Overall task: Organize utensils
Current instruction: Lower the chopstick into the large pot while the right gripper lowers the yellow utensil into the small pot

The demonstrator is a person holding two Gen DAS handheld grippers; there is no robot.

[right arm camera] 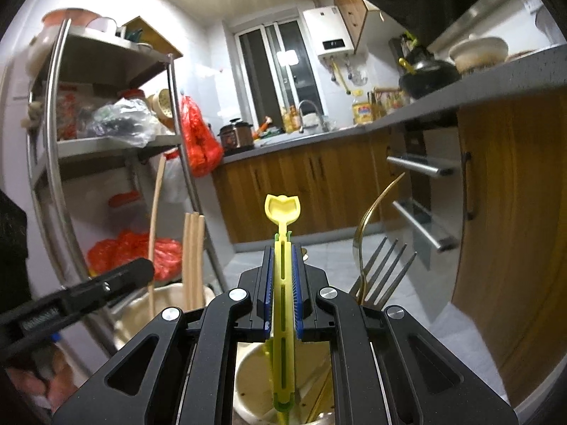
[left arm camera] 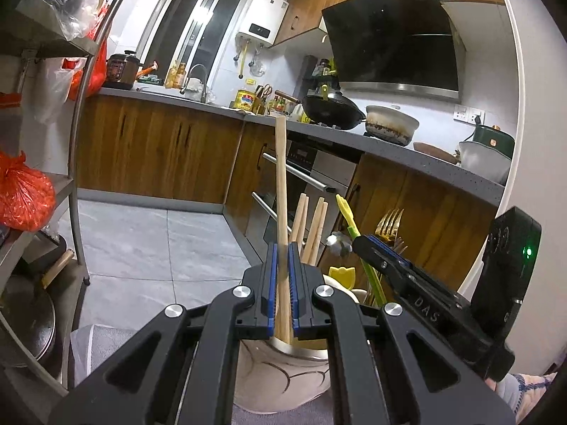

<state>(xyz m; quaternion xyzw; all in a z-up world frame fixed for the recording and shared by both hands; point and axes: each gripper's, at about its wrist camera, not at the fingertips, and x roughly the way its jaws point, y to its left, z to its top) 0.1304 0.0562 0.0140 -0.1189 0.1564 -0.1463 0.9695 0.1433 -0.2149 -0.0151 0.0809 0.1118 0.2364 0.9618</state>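
Observation:
My left gripper [left arm camera: 282, 248] is shut on a long wooden chopstick [left arm camera: 281, 184] that stands upright, its lower end inside a pale ceramic utensil holder [left arm camera: 280, 379]. More wooden chopsticks [left arm camera: 312, 230], a gold fork [left arm camera: 389, 223] and a yellow-green plastic utensil [left arm camera: 349, 219] stand in holders just beyond. My right gripper [right arm camera: 282, 248] is shut on the yellow tulip-shaped plastic spoon [right arm camera: 282, 209], held upright over a metal holder [right arm camera: 255, 382]. A gold fork [right arm camera: 384, 272] stands at its right, and chopsticks [right arm camera: 193, 258] in a second holder [right arm camera: 166, 301] at its left. The right gripper also shows in the left wrist view [left arm camera: 368, 244].
A steel shelf rack [right arm camera: 106, 141] with red bags [left arm camera: 21, 194] stands on the left. Wooden cabinets and an oven with bar handles [left arm camera: 294, 173] lie ahead under a grey counter [left arm camera: 389, 148] holding a wok and pots. Grey tile floor [left arm camera: 159, 241] lies between.

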